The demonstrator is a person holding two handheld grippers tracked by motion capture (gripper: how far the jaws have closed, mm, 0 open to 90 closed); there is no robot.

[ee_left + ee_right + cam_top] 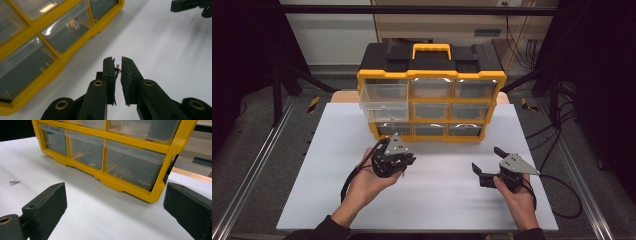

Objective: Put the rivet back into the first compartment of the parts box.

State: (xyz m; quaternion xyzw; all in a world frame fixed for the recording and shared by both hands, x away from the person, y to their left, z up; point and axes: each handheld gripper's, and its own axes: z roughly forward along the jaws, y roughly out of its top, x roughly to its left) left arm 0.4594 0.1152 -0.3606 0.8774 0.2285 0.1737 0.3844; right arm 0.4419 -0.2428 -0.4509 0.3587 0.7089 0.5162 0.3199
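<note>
A: High view check: is any writing legible on the organiser (431,75)?

B: None legible. I count nine clear drawers in three rows of three; the top-left drawer (384,98) is pulled out. One yellow handle (431,49) sits on top.

A: State of my left gripper (118,65)?

B: Jaws nearly pressed together, pinching one small metal screw (117,67) above the white table (432,200), mostly hidden between the pads.

A: My right gripper (113,207)?

B: Jaws spread wide, nothing between them. A second screw (14,182) lies on the table, well apart from the organiser. Drawer contents are hard to make out.
</note>
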